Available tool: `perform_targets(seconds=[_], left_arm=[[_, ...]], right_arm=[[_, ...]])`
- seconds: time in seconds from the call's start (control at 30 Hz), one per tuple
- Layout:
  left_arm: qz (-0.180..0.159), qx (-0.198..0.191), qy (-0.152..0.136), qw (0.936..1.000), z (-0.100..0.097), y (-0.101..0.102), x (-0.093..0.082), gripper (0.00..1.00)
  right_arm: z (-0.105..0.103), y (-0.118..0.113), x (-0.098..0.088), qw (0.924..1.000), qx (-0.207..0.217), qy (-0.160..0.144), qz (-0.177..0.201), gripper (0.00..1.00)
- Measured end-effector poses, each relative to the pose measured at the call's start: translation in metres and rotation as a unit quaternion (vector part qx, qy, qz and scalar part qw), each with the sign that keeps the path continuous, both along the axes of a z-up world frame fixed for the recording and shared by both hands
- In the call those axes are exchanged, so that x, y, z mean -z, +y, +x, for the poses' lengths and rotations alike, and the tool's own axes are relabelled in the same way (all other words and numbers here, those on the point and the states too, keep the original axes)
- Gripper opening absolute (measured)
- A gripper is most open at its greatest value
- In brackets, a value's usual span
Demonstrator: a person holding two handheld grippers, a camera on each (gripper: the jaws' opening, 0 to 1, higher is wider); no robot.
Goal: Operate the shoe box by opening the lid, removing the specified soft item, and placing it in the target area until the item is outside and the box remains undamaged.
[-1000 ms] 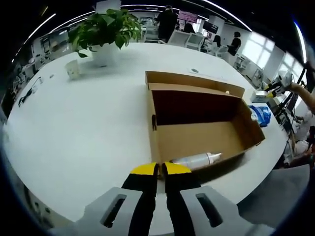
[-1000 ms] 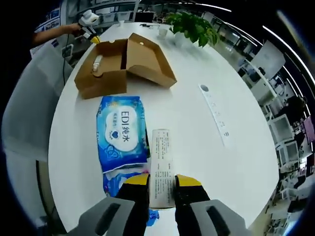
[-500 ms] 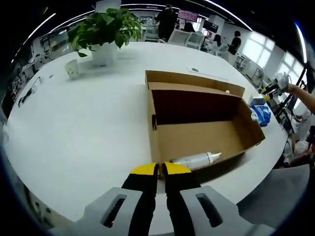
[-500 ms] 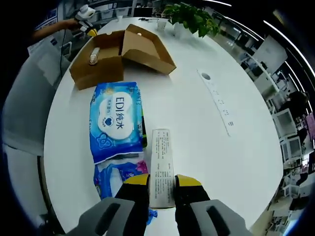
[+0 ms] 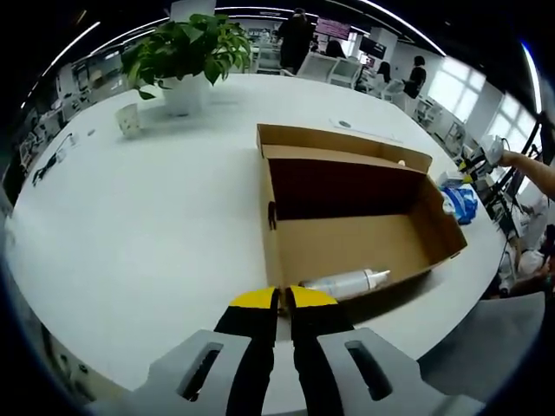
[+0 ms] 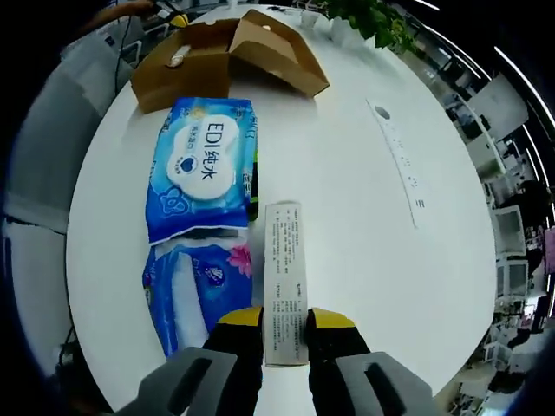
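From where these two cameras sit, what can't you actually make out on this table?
- Left gripper view: the white bottle in the shoe box is partly hidden by the box's near wall, and its label is too small to read.
- Right gripper view: the long white box between the right gripper fingers carries print too fine to read, and its near end is hidden by them.
- Right gripper view: the lower blue pack is partly covered by the wipes pack.

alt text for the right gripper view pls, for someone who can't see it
The right gripper has its fingers closed on a narrow white printed box over a round white table. Two blue wipe packs lie beside it, an open cardboard shoe box beyond.
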State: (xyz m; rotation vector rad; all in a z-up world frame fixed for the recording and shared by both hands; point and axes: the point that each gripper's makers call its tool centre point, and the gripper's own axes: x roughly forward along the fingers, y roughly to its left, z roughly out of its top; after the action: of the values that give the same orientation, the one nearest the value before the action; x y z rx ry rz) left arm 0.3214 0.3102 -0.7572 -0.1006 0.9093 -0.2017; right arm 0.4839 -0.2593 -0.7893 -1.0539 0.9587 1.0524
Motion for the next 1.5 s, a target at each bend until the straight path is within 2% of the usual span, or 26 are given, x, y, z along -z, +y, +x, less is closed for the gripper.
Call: perform_targets(seconds=[0.27,0.37,0.67,0.97,1.5], left_arm=[[-0.003,-0.001,0.0,1.0,0.0,0.001,0.0,0.03],[-0.002,-0.001,-0.001,1.0,0.0,0.0,-0.001,0.03],[-0.003,-0.001,0.0,1.0,0.001,0.0,-0.001,0.03],[-0.004,0.0,0.001,1.0,0.001,0.0,-0.001,0.03],[0.003,0.012,0.003,0.9999,0.001,0.001,0.001,0.04]], right_arm=[[0.002,-0.008,0.008,0.9995,-0.021,0.004,-0.022,0.15],[0.002,-0.014,0.014,0.998,-0.041,0.004,-0.049,0.15],[0.006,-0.016,0.014,0.9971,-0.053,0.009,-0.055,0.15],[0.008,-0.02,0.016,0.9971,-0.041,0.017,-0.061,0.15],[0.014,-0.022,0.015,0.9963,-0.04,-0.003,-0.076,0.18]])
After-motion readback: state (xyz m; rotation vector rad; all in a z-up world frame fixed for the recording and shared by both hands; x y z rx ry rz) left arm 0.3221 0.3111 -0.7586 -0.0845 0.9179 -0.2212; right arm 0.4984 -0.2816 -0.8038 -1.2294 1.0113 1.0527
